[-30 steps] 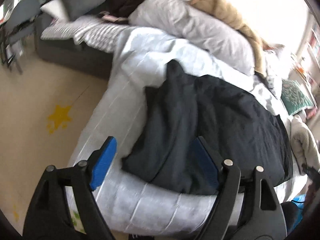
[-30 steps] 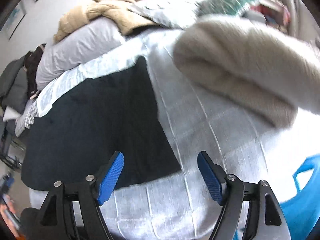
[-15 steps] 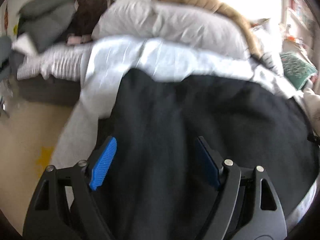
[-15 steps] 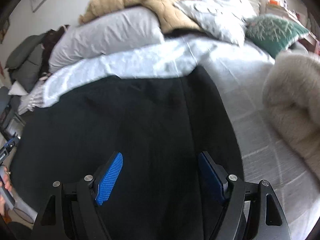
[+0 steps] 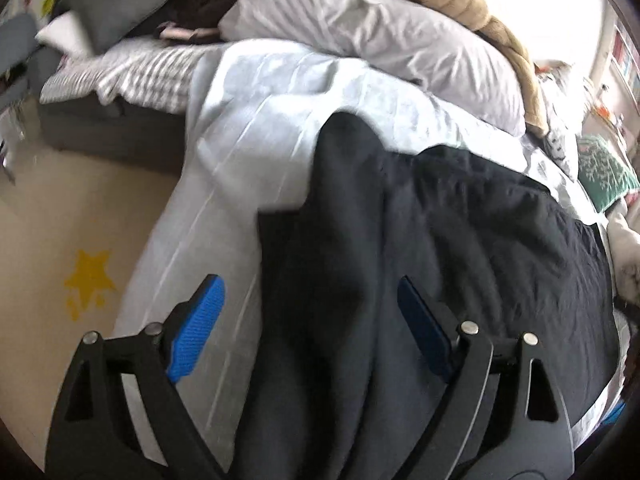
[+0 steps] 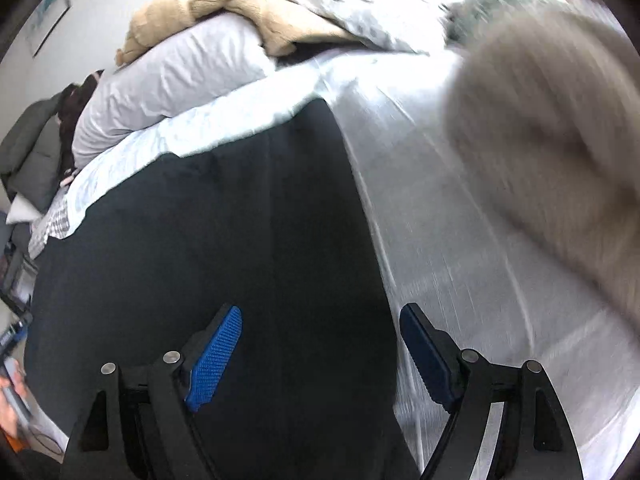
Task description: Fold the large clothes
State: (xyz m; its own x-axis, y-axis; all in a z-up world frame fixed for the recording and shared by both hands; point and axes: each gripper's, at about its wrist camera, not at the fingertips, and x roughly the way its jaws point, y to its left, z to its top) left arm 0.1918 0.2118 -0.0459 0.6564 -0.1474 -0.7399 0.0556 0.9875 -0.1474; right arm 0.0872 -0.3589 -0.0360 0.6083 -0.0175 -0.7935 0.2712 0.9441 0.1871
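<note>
Both tongs stand wide, with nothing pinched between their blue pads. Left tongs (image 5: 310,330) have just been opening further; the dark garment (image 5: 460,240) shows in the gap between the fingers, but the pads do not press on it. Its left pad (image 5: 198,330) hangs over the pale striped bedcover (image 5: 240,160), while its right pad sits over the dark cloth, so the garment's left edge runs up through the gap. Whether the fingertips touch the cloth cannot be told.

Right tongs (image 6: 320,354) have also just been opening a little. Here the garment (image 6: 200,220) fills most of the space between the fingers; the left pad (image 6: 214,358) is over dark cloth and the right pad is over the garment's right edge, where it meets the bedcover (image 6: 440,200).

That garment, black or very dark navy, lies spread and creased across the near part of the bed, with a narrower tongue of cloth reaching up toward the pillows in the left wrist view. Beyond it a long pale grey pillow (image 5: 380,36) lies across the bed, with a tan knitted blanket (image 5: 460,0) draped on top. A green patterned cushion (image 5: 604,172) sits at the far right. In the right wrist view a blurred, fluffy beige blanket (image 6: 560,152) lies on the bedcover to the right of the garment, apart from it. Left of the bed, a yellow star (image 5: 90,280) marks the beige floor (image 5: 60,208).
</note>
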